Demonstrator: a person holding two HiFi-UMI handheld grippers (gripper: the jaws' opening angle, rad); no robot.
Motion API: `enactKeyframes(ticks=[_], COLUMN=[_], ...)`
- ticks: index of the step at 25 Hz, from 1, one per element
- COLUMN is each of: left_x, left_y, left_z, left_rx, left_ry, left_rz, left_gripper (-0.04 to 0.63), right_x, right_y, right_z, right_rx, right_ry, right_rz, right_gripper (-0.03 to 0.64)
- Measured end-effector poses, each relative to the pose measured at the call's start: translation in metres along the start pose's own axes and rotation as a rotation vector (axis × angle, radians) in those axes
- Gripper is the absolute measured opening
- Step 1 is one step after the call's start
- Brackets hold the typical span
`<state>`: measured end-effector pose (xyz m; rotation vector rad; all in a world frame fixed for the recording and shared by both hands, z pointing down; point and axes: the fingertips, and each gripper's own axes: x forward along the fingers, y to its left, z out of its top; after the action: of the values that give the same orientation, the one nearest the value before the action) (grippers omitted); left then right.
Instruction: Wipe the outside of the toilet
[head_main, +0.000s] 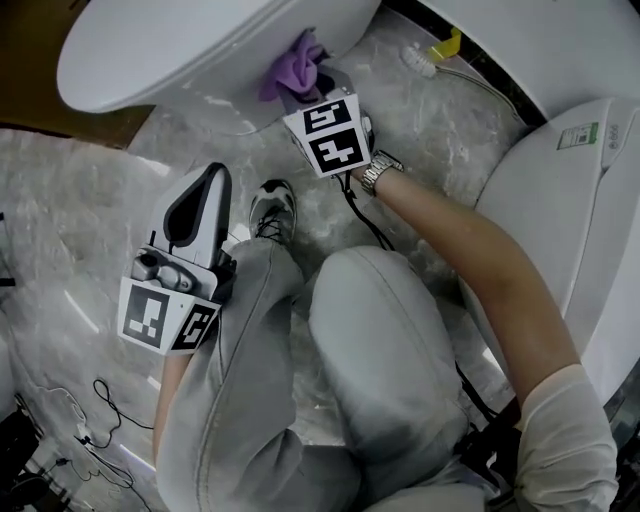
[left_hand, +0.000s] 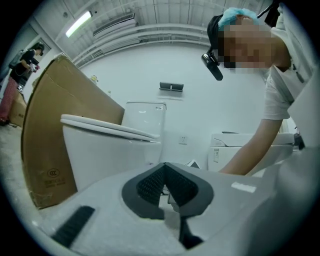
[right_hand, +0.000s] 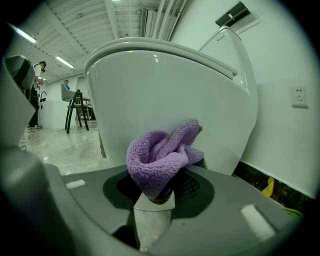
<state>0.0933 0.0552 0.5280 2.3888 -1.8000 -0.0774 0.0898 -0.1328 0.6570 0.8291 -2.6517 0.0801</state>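
Marble floor (head_main: 80, 200): toilet (head_main: 180, 50), right gripper (right_hand: 160, 192) clamped on purple cloth (right_hand: 160, 160) at its lower side, best pressed flat in overlapping strokes; left gripper (left_hand: 165, 172) closed, empty, apart.

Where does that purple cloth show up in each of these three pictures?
Head view: cloth at top centre, against the toilet.
Left gripper view: not in it.
Right gripper view: cloth at centre, clamped in the jaws.
Shared landmark: the toilet.
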Motion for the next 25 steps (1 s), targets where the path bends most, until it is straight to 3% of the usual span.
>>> enactKeyframes(ticks=[3,7,11,15,18,21,25], left_x=[-0.01,-0.014,-0.02,-0.027,-0.028,-0.013,0.018], left_y=[0.005,0.003,0.002,0.008,0.013,0.005,-0.013], left_z=[-0.003,-0.004,-0.008,-0.011,-0.012,-0.009,-0.003], left_rx=[-0.015,0.01,0.03,0.034,0.018,0.009,0.024], left_ry=[0.003,0.022,0.043,0.056,0.049,0.029,0.007], left_rz=[0.039,0.028,0.023,0.045,0.061,0.023,-0.075], left_gripper=[0.005,0.005,0.005,0.005,0.005,0.005,0.006], right_x=[-0.003,-0.001,0.006,0.012,0.01,-0.001,-0.015], right_y=[0.021,0.057,0.1,0.119,0.141,0.138,0.088], right_z=[0.001,-0.001,0.002,0.004,0.005,-0.009,-0.031], right_rx=[-0.016,0.009,-0.021,0.039,-0.037,-0.067,-0.016], right_ry=[-0.013,0.005,0.029,0.039,0.007,0.002,0.039], right_rz=[-0.006,0.0,0.07,0.118,0.247,0.31,0.263], right_gripper=[0.146,0.146,0.144,0.144,0.145,0.147,0.15])
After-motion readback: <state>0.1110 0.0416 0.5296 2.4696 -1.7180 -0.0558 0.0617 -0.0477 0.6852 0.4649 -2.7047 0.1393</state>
